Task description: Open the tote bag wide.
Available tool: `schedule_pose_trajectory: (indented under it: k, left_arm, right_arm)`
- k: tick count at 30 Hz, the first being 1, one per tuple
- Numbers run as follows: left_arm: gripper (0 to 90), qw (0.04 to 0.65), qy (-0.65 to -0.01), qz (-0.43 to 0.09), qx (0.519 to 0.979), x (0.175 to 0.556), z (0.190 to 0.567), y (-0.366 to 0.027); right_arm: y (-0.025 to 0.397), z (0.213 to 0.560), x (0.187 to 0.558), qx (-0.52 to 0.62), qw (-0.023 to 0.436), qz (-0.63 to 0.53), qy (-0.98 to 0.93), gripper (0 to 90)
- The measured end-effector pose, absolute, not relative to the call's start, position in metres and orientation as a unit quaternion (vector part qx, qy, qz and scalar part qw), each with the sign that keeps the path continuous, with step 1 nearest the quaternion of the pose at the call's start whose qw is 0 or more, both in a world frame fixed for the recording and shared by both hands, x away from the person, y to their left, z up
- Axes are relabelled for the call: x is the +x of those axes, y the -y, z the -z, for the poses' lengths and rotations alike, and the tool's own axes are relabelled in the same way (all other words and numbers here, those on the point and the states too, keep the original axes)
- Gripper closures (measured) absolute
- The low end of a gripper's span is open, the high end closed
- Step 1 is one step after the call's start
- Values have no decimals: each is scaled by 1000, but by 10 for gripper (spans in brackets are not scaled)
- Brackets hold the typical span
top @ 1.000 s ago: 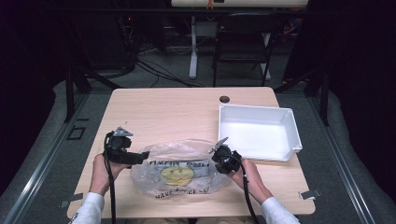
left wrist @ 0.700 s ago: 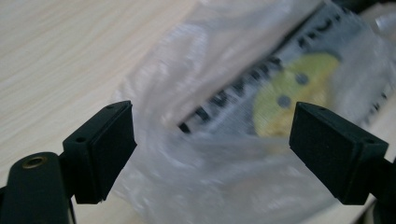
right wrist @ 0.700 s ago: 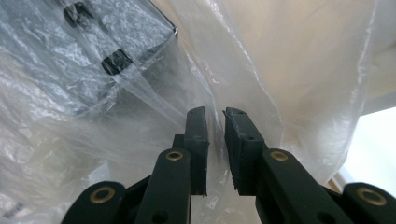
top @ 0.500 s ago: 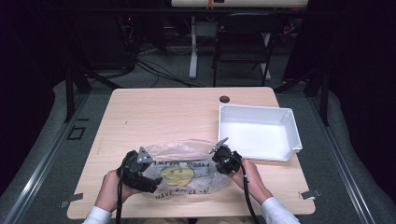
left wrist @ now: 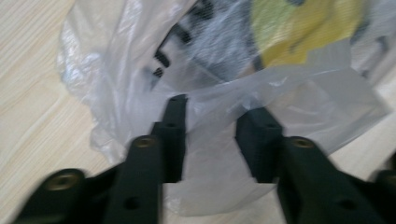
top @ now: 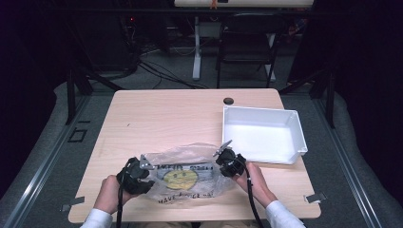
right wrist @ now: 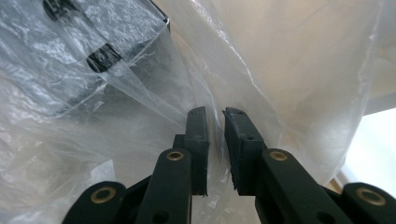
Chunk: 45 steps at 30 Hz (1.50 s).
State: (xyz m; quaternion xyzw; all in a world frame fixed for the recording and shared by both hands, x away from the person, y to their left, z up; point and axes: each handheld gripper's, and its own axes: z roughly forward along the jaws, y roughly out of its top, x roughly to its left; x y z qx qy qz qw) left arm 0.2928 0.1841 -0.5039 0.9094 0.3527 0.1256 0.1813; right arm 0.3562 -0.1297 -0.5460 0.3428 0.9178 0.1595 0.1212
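In the high view, a person is working a clear plastic bag (top: 183,176) lying at the table's (top: 166,118) near edge, around six o'clock, with the white bin (top: 263,135) at its two o'clock. The left gripper (top: 142,167) is reaching the bag's nine o'clock end; the right gripper (top: 224,154) is holding its three o'clock end. The step looks like securing both ends; next, the left jaws need to close on film.

In the left gripper view, the jaws are standing apart over the crinkled bag (left wrist: 224,84), which is showing a yellow print and black lettering.

In the right gripper view, the jaws are pinching a fold of the translucent film (right wrist: 154,93), nearly together.
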Motion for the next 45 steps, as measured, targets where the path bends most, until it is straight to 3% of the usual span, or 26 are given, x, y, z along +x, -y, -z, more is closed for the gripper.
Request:
schedule_pose_trajectory:
  k: [3,7,15,29,35,45]
  left_arm:
    - [795,179,-359,-121,908,297,511,-186]
    - [886,165,-360,-125,910,303,520,-186]
    - [898,135,-398,-151,895,319,528,-209]
    - [896,141,-432,-160,876,345,539,-222]
    - [880,152,-436,-152,874,345,538,-225]
    - [859,170,-446,-145,867,346,537,-229]
  right_arm:
    - [130,546,356,343,121,-161,-918,799]
    - [129,547,356,343,123,-162,-917,801]
    - [130,549,357,352,128,-168,-912,822]
    - [124,552,357,348,140,-148,-915,833]
    - [133,540,359,352,113,-179,-912,703]
    - [141,482,341,330,103,-314,-884,477]
